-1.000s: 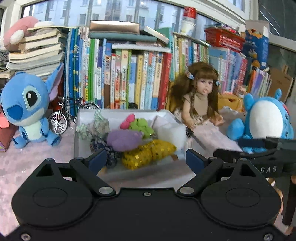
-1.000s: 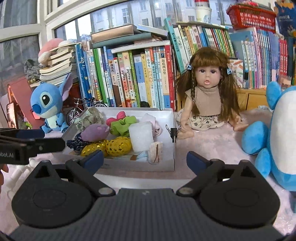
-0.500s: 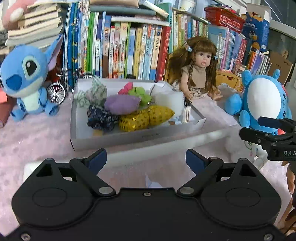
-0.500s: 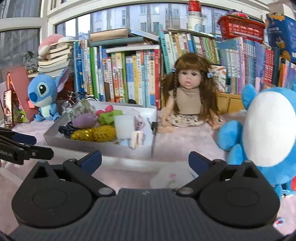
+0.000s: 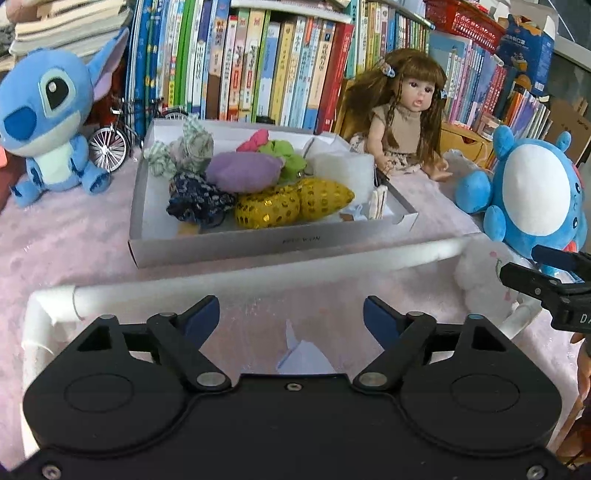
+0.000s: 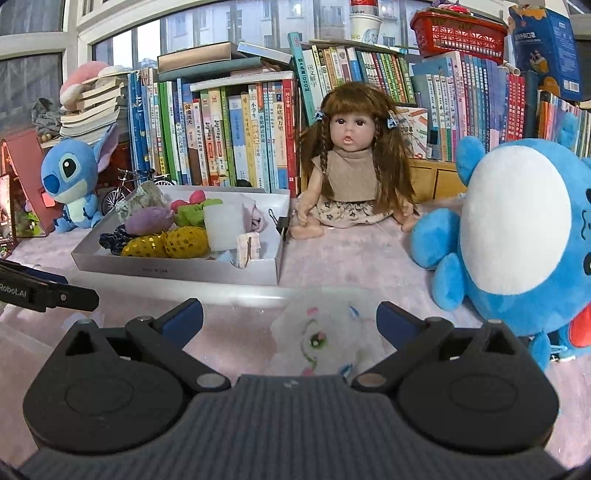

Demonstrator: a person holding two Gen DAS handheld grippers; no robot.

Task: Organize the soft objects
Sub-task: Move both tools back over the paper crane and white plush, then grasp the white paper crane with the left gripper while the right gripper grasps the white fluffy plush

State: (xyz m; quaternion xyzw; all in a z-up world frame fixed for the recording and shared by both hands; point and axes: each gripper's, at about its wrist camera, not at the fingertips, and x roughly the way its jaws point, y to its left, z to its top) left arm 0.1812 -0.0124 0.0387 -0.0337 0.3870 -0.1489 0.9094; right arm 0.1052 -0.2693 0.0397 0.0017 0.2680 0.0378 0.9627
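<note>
My left gripper [image 5: 291, 314] and right gripper [image 6: 290, 319] both hang released, holding nothing; the grey tray [image 5: 229, 245] of soft scrunchies sits at twelve o'clock.

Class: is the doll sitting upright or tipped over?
Upright: the doll sits with head up, legs forward, in front of the books.

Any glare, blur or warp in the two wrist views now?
Left wrist: sharp, even light; fisheye bows the books, and the clear bin's rim glares white under the open left hand-held gripper. Right wrist: daylit windows read bright, corners vignette black, the doll stays crisp.
</note>
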